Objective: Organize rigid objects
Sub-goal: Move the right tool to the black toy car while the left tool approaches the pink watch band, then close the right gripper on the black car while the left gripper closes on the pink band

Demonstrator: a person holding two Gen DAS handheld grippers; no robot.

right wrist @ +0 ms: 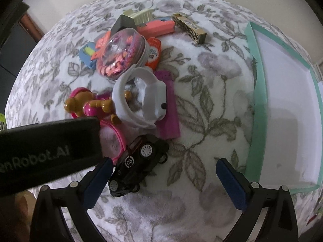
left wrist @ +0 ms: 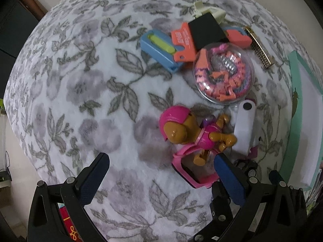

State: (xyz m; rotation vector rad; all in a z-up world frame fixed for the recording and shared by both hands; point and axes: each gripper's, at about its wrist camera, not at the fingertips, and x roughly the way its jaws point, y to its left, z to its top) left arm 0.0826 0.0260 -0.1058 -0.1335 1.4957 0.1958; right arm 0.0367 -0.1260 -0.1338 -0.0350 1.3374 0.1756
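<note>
Left gripper [left wrist: 161,178]: wide open, empty.
Right gripper [right wrist: 164,183]: wide open, empty.
Toy car [right wrist: 137,167]: nearest pile piece to teal box [right wrist: 253,104]; judged light, stiff, rolls; pinch across body sides.

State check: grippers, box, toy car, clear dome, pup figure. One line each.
left gripper: jaws open, holding nothing
right gripper: jaws open, holding nothing
green box: open, no items visible inside
black toy car: tipped on its side, by the right gripper's left finger
clear dome: closed, full of small pieces
pup figure: lying down
</note>
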